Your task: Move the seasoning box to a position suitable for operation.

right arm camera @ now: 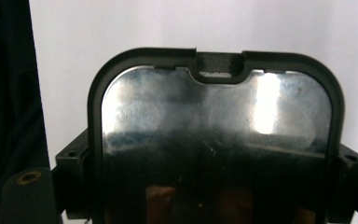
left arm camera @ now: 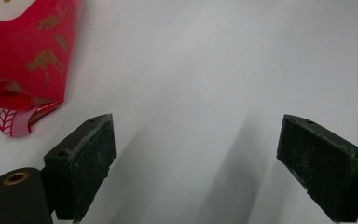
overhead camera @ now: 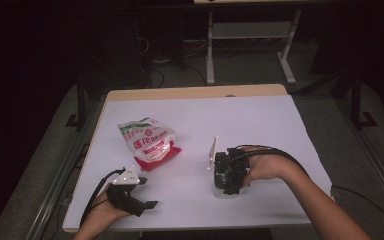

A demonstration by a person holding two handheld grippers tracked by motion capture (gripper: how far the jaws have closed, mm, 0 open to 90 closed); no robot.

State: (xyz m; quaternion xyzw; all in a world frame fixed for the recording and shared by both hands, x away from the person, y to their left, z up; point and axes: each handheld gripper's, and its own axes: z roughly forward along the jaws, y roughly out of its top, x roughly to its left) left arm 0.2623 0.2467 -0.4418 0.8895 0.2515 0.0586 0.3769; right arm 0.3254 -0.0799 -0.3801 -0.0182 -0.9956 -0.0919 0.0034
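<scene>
A snack bag (overhead camera: 147, 141) printed in white, green and red lies left of the middle of the white table (overhead camera: 260, 120). Its red bottom corner (left arm camera: 23, 51) fills the upper left of the left gripper view. My left gripper (overhead camera: 147, 194) rests near the front left edge, just below the bag, with its jaws wide open (left arm camera: 196, 140) over bare table. My right gripper (overhead camera: 226, 186) is at centre right, shut on a black-rimmed container (overhead camera: 225, 194) with a shiny surface. In the right gripper view that container (right arm camera: 214, 116) sits between the two jaws of the right gripper (right arm camera: 214, 161).
The table's far edge shows a wooden strip (overhead camera: 195, 92). Behind it stand a white desk frame (overhead camera: 210, 50) and cables on a dark floor. Metal rails (overhead camera: 55, 185) run along both sides of the table.
</scene>
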